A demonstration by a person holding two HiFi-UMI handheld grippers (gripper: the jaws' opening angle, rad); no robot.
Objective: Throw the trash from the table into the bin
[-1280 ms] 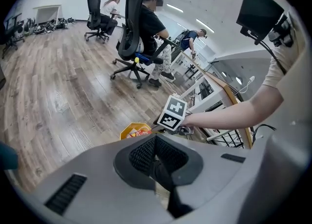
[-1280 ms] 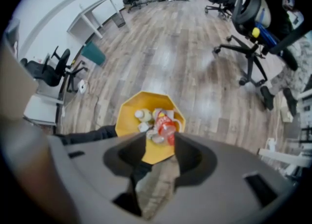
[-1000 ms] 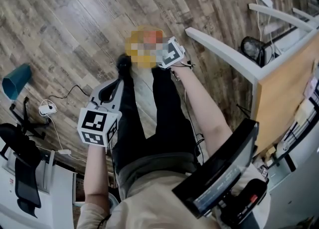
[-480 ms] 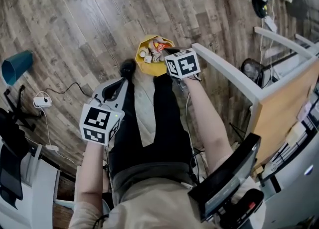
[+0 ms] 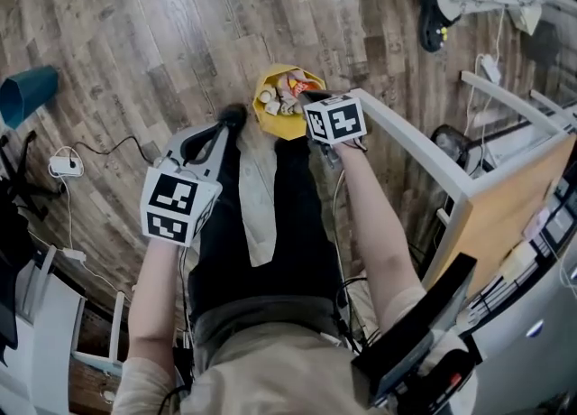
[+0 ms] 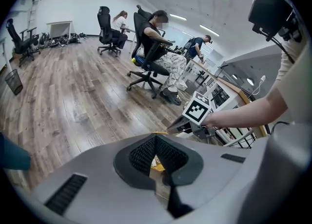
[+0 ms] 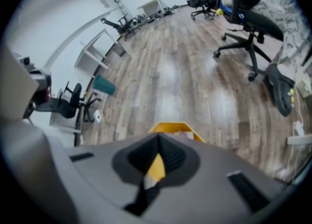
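Yellow bin (image 5: 285,127) stood on the wood floor (image 5: 135,43), trash (image 5: 281,97) lay inside it, right gripper (image 5: 304,96) hung at its rim, jaws just closed on nothing, left gripper (image 5: 221,135) nearby, jaws together, empty

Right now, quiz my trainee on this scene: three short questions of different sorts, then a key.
1. True or false: the yellow plastic bin on the wood-plank floor is empty.
2. Which is nearer that bin: A, the left gripper, or B, the right gripper?
3. Fill in: both grippers' jaws are ____.
Key: 1 false, crumpled trash lies in it; 2 B; 3 shut.
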